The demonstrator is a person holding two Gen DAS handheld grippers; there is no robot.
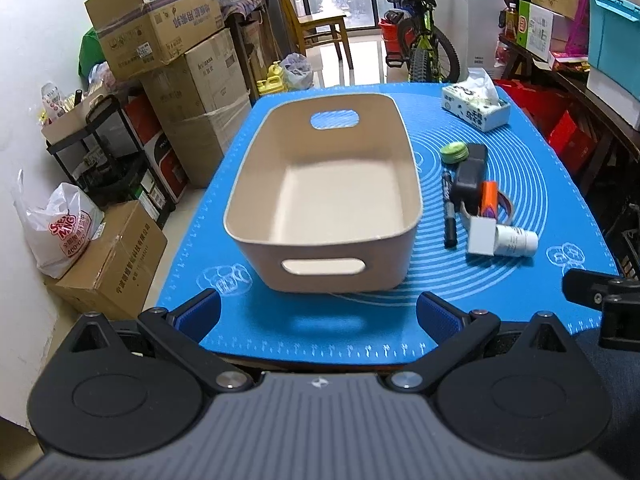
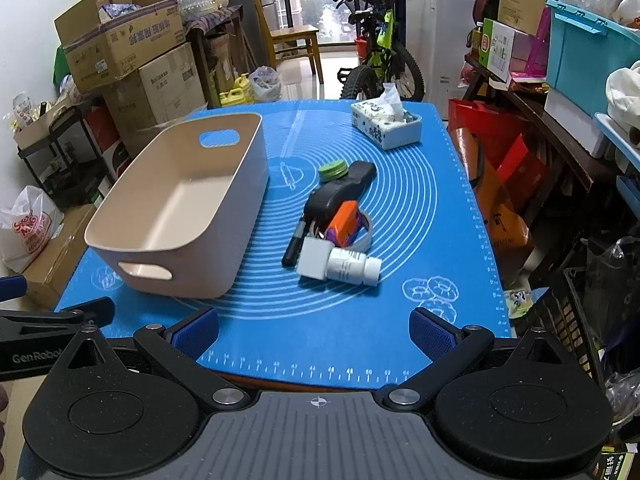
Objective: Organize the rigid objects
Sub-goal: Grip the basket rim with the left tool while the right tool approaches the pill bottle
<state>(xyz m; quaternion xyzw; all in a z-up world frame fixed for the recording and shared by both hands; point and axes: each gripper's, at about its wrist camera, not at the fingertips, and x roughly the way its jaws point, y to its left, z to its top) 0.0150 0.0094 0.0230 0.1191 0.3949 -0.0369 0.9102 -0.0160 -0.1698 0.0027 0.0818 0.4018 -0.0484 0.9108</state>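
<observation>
1 empty bin [image 2: 176, 216], 1 marker [image 2: 295, 242], 1 bottle [image 2: 352, 266]; both grippers [image 1: 318, 312] [image 2: 314, 332] spread wide

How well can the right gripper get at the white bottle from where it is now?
Probably yes. The right gripper is open, and bare blue mat lies between it and the white bottle. Only a white box touches the bottle's far end, which may crowd the fingers.

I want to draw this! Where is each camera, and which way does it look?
Left wrist: rides the left gripper, low at the near table edge, facing the beige bin; right gripper's tip shows.
Right wrist: rides the right gripper, facing the white bottle; left gripper shows.
Shared: bin, blue mat, tissue box.
</observation>
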